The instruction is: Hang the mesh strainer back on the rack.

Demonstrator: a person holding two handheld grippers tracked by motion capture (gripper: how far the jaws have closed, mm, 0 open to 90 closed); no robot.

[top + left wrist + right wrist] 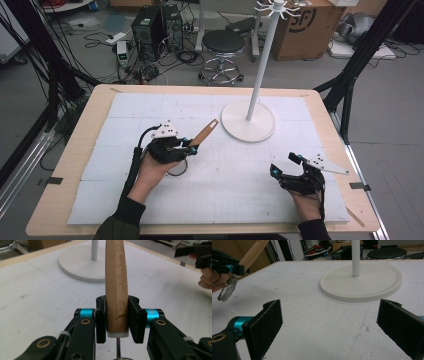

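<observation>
Left gripper view puts us right on the action: the left gripper is clamped on a wooden handle, both black jaws pressed flat against its sides, the words KITCHEN TOOL stamped along the grain. Below the handle's white collar a thin metal shaft drops to the bottom edge of the frame. Over in the right gripper view, upper left corner, the same tool shows its metal wire head hanging under the handle, clear of the table. From the high view, the left gripper sits left of centre, the handle slanting up and to the right, its slotted tip pointing at the white stand. That stand's round base rests on the white mat just right of centre, its pole rising to a ring of hooks at the top edge. Lower right, the right gripper hovers with jaws spread wide and nothing between them, well apart from the tool. Beyond the table's far edge stand a black stool and a cardboard box.
</observation>
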